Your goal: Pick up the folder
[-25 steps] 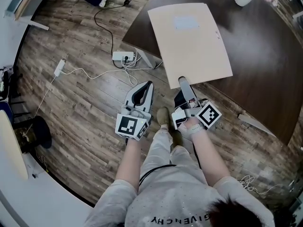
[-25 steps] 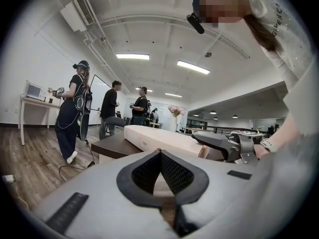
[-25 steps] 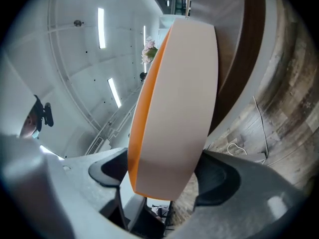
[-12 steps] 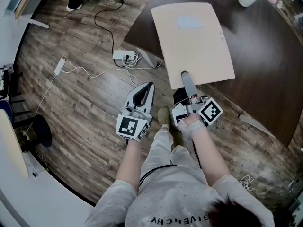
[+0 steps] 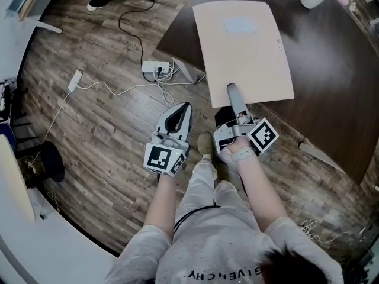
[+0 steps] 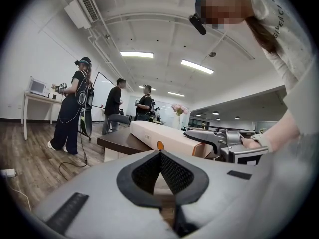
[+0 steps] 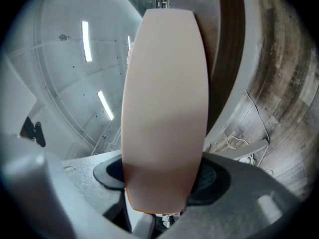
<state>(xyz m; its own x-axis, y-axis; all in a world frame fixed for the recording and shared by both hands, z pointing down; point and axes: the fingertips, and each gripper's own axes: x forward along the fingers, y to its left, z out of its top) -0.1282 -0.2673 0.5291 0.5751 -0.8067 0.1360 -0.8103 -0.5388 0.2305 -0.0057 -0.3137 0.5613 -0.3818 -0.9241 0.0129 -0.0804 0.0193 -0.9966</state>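
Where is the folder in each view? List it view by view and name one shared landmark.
Head view: folder at upper centre-right, lying on the dark table, near edge overhanging.
Left gripper view: pale slab at centre, just above the jaws.
Right gripper view: fills the centre, top to bottom.
Shared landmark: the dark table under it.

Even brightness is given by ceiling strip lights [image 6: 136, 55] at eleven o'clock; edges are bent and darkened by fisheye distortion; the folder [image 7: 164, 108] is blurred close up.
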